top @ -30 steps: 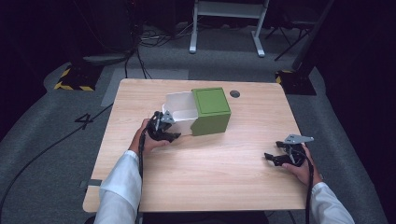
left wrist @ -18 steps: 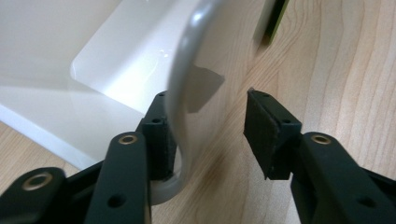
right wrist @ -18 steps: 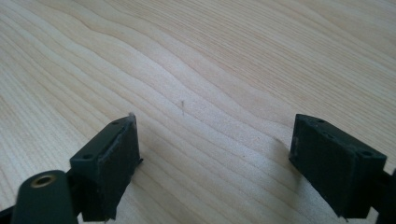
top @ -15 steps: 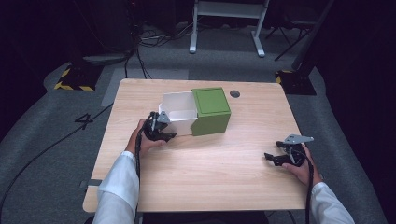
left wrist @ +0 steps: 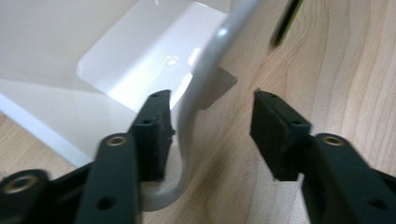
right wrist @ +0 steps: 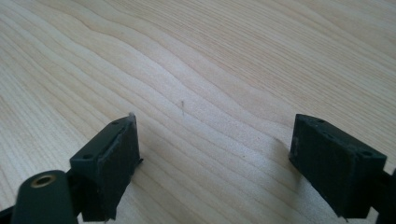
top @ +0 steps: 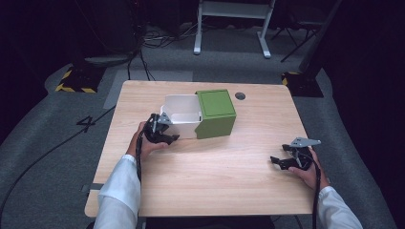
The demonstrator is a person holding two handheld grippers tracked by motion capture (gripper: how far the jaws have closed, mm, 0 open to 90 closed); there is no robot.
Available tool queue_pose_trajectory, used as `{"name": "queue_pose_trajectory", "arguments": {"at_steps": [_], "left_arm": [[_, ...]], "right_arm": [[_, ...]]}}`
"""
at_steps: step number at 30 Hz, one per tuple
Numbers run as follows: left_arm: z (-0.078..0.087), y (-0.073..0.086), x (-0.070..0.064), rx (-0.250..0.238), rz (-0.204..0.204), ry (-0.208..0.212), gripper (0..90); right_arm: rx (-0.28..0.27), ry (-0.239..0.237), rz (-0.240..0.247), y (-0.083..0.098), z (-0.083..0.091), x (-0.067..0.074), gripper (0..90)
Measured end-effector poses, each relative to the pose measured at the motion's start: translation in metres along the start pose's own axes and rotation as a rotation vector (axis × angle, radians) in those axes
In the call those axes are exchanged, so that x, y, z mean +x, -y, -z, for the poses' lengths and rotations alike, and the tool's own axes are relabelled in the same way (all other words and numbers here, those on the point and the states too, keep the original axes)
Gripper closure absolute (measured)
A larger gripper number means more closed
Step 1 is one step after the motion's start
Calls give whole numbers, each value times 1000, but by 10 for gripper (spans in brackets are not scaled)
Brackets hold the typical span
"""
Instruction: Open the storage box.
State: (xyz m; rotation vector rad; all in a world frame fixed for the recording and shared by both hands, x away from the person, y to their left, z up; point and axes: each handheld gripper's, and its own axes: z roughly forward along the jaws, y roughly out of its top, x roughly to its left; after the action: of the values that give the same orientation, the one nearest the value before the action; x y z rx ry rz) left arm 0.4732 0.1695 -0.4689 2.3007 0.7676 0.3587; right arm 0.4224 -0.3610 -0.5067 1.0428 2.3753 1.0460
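A green box (top: pixel 216 112) stands at the table's back middle, and a white drawer (top: pixel 181 110) sticks out of its left side. My left gripper (top: pixel 166 131) is at the drawer's near left corner. In the left gripper view it (left wrist: pixel 212 107) is open and astride the drawer's rounded rim (left wrist: pixel 205 74): one jaw is inside and touching the rim, the other outside over the wood. The drawer looks bare inside. My right gripper (top: pixel 282 156) rests open near the table's front right, with only bare wood between its jaws (right wrist: pixel 217 135).
The wooden table (top: pixel 229 176) has a dark round hole (top: pixel 240 96) behind the box. Beyond it, cables (top: pixel 143 43) lie on the grey floor, with a white frame's legs (top: pixel 229 28) and a yellow-black striped mat (top: pixel 76 81) at the left.
My left gripper has shifted slightly left, and the white drawer has come out of the green box a little further. The right gripper has stayed put.
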Motion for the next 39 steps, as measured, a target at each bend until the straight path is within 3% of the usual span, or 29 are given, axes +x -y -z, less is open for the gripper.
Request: {"name": "queue_pose_trajectory", "arguments": {"at_steps": [7, 14, 18, 23, 30, 39], "left_arm": [[16, -2, 1, -50, 19, -7, 355], [30, -4, -2, -51, 7, -37, 265], [39, -3, -6, -38, 4, -84, 185], [54, 0, -10, -42, -12, -143, 170], [71, 10, -15, -52, -13, -189, 171], [88, 31, -30, -28, -40, -221, 171]], "right_arm": [[0, 0, 0, 0, 0, 0, 157], [0, 0, 0, 0, 0, 0, 157], [0, 0, 0, 0, 0, 0, 157], [0, 0, 0, 0, 0, 0, 157], [0, 0, 0, 0, 0, 0, 157], [0, 1, -1, 0, 0, 0, 156]]}}
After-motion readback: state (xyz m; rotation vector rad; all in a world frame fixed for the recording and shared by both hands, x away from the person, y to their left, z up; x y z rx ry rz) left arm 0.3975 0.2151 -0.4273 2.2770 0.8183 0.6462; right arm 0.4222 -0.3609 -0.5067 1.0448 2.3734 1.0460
